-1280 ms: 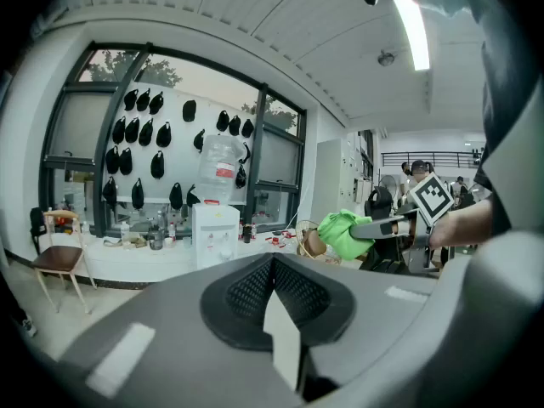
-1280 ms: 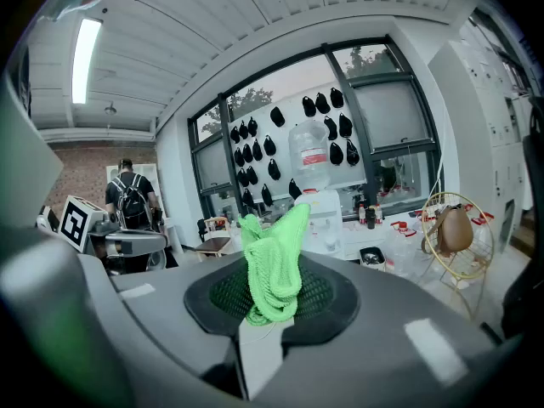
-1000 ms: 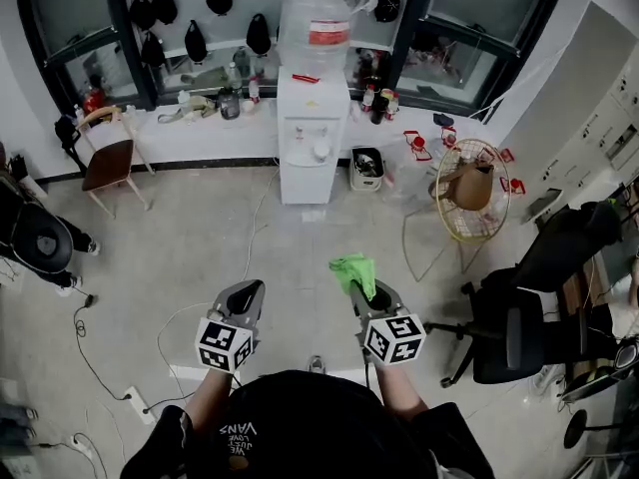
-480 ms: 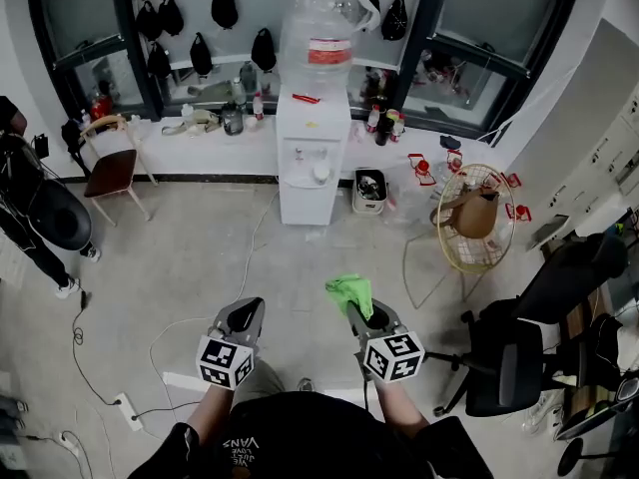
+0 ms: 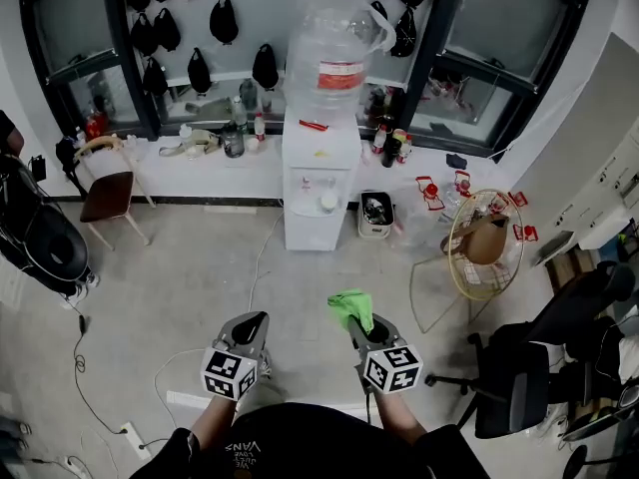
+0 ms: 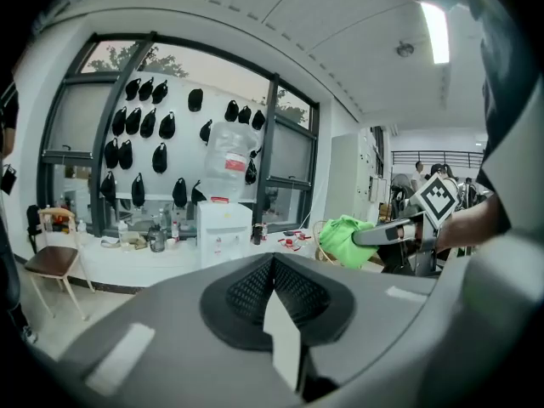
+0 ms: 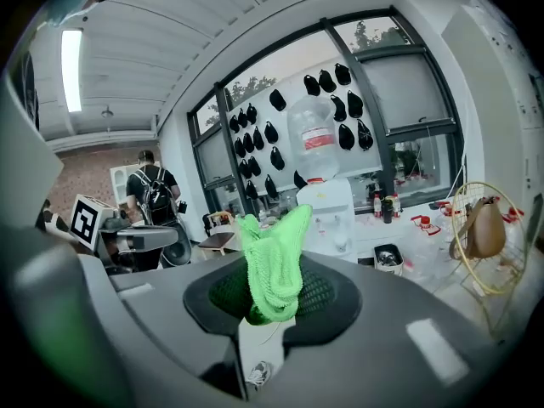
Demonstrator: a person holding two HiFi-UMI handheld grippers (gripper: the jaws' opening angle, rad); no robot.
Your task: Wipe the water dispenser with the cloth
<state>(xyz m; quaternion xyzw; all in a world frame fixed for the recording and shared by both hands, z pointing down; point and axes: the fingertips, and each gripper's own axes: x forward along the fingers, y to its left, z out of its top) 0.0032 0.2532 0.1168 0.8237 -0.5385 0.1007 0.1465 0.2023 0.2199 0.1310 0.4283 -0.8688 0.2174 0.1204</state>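
The right tongs (image 5: 361,319) are clenched on the green cloth (image 5: 351,304), whose bunched folds stand up past the tips. The left tongs (image 5: 250,324) are clenched on nothing, their 2 tips meeting. Both are held low in front of the person, side by side and level, pointing forward over the floor (image 5: 190,267). Only the forearms show behind the marker cubes.

The white water dispenser (image 5: 319,183) stands well apart from them, against the low counter (image 5: 190,178). Just right of it sits a small bin (image 5: 376,214) whose dark contents are too small to name. Farther right, a round wire basket (image 5: 479,230) holds something brown. A large clear bottle (image 5: 337,38) stands on the dispenser; its water level cannot be made out. A black chair (image 5: 519,367) is cut off at the right edge.
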